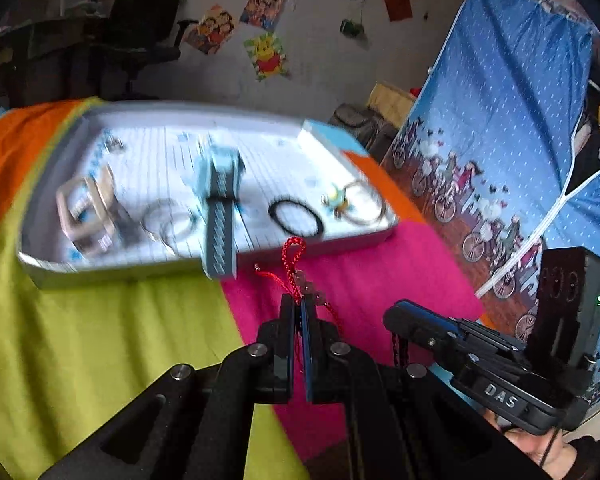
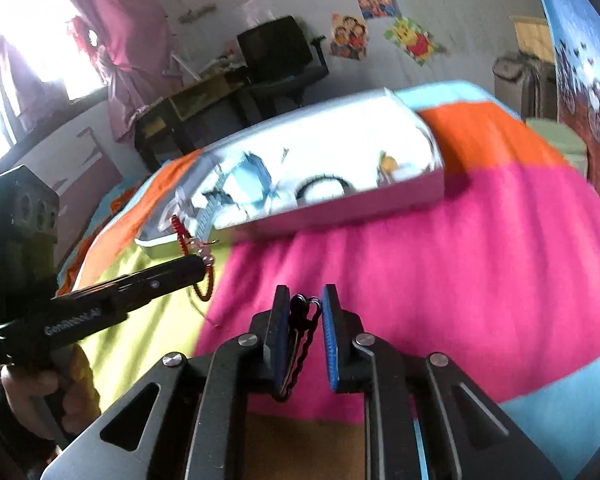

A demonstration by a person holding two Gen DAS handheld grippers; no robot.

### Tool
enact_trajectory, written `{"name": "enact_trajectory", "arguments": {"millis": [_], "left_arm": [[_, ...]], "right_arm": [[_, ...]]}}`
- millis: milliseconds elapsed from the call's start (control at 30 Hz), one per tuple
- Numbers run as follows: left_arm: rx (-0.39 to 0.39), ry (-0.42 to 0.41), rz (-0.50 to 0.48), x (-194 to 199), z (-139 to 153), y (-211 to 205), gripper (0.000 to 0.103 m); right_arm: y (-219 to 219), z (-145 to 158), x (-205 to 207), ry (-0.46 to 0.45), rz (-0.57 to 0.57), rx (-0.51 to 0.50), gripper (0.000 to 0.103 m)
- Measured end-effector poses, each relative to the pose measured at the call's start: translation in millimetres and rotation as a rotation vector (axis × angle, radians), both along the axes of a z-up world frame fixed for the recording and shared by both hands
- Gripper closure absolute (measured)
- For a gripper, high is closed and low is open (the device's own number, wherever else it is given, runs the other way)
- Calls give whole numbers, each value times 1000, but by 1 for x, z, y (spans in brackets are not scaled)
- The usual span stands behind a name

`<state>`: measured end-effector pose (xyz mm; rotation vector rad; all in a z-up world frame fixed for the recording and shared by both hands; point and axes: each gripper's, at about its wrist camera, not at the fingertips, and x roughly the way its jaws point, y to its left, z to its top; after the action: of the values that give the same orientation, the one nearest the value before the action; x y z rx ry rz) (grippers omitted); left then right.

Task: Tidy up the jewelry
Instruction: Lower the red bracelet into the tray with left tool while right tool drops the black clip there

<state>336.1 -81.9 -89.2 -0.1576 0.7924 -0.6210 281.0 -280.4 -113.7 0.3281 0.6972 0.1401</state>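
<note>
Two hand-held tools hover above a bed spread in lime, pink, orange and pale blue (image 1: 100,340), short of a shallow white tray (image 1: 112,270) that rests on the cloth. The left tool (image 1: 298,304) has its fingers pressed almost together on a red cord charm (image 1: 294,258), whose loop rises above the tips while clear beads (image 1: 304,280) hang just beside them; seen from the right wrist camera, that charm (image 2: 184,236) dangles at the tray's near corner. The right tool (image 2: 306,294) stands with a narrow gap between its blue-padded fingers (image 2: 329,340), and a black chain (image 2: 302,340) lies against the left-hand pad, its clasp near the tips (whether the pads truly pinch it cannot be told). In the left wrist view the right tool (image 1: 396,314) shows side-on, the chain (image 1: 400,350) hanging beneath it. Inside the tray, blurred by motion, lie a black ring band (image 1: 296,218), thin silver bangles (image 1: 168,222), a larger hoop with a small yellow-and-teal charm (image 1: 354,202), a pale square-framed piece (image 1: 86,216) at the left end, and a grey-and-blue patterned strap (image 1: 220,216) that reaches over the near rim. A blue bicycle-print fabric wardrobe (image 1: 500,140) stands to the right, with cartoon posters (image 1: 266,56) on the wall behind.
</note>
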Motion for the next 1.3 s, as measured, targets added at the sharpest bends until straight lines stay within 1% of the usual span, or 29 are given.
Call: {"name": "enact_trajectory", "arguments": {"millis": [167, 300, 433, 567, 733, 833, 1100, 1300], "left_arm": [[-1, -55, 37, 16, 30, 23, 99], [31, -69, 98, 43, 38, 35, 99], [67, -46, 155, 68, 31, 39, 99], [95, -21, 169, 83, 20, 36, 99], [106, -1, 162, 86, 9, 31, 99], [98, 6, 163, 85, 5, 31, 99], [97, 18, 164, 87, 0, 28, 99], [102, 18, 167, 86, 0, 28, 99]], "right_arm": [[6, 20, 28, -40, 8, -12, 89], [19, 35, 59, -64, 29, -52, 89], [21, 38, 87, -43, 19, -52, 89], [18, 29, 104, -15, 16, -49, 89], [23, 20, 112, 10, 23, -67, 89], [24, 17, 114, 13, 27, -79, 89], [24, 17, 122, 12, 17, -90, 89], [24, 14, 125, 29, 20, -97, 89]]}}
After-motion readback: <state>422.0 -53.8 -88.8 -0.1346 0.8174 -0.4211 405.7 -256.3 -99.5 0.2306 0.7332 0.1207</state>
